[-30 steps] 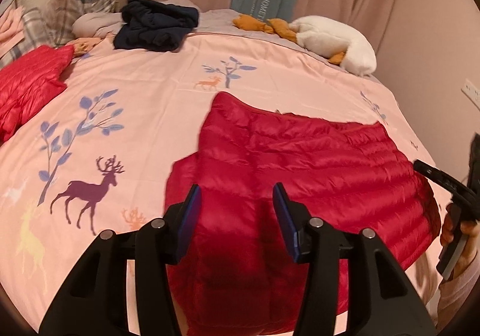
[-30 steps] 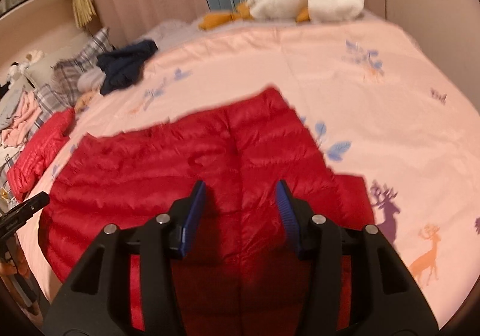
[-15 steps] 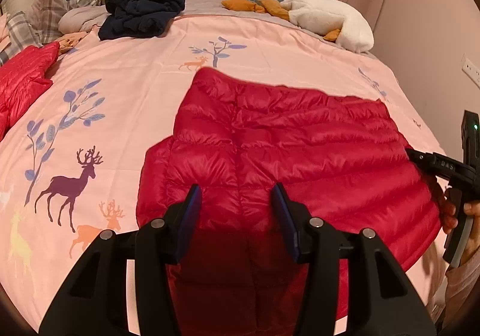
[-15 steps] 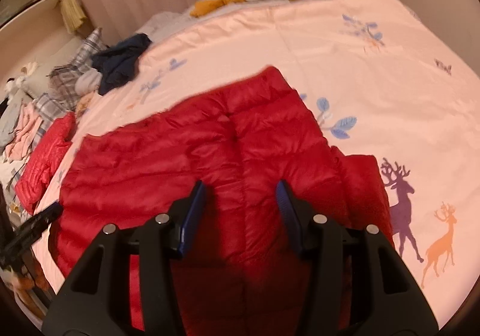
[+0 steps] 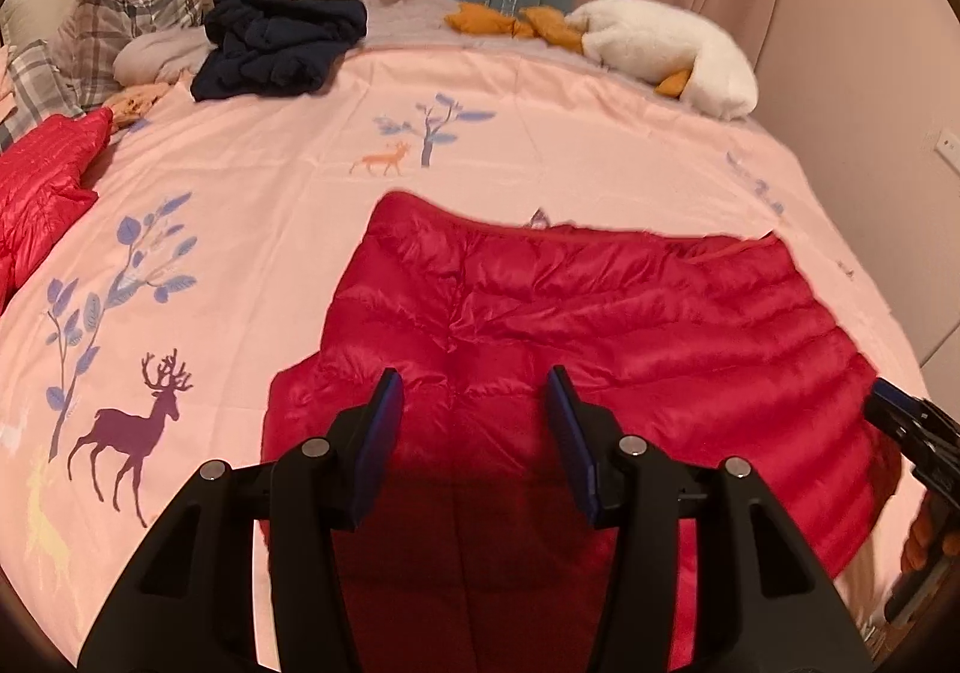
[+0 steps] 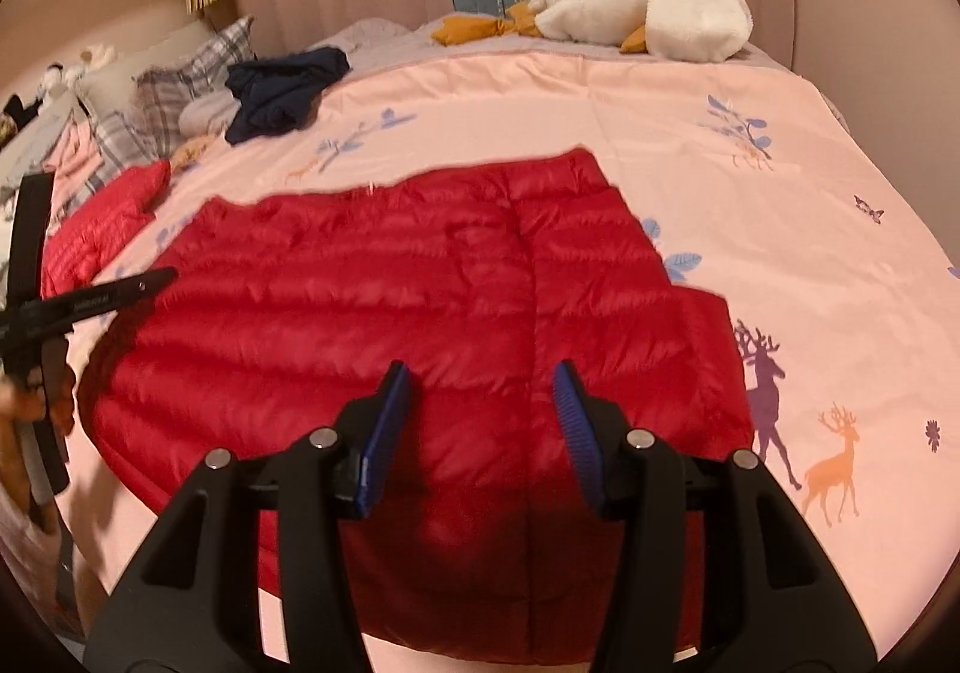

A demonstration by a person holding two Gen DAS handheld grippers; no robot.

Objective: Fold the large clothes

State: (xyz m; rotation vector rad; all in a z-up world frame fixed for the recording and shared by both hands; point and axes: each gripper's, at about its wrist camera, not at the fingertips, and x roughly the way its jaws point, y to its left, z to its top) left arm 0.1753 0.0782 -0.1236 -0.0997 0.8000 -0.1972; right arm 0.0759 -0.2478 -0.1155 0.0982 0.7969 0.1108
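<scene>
Both grippers shifted; red down jacket [image 5: 576,325] beneath left gripper [image 5: 474,403].

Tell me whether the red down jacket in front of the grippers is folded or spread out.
Partly folded. The red down jacket lies flat on the pink bedspread as a compact block, one sleeve tucked along its side; neither gripper holds it.

Bare pink bedspread [image 5: 288,181] around the red jacket [image 5: 570,313] (clutter only at far edges)
</scene>
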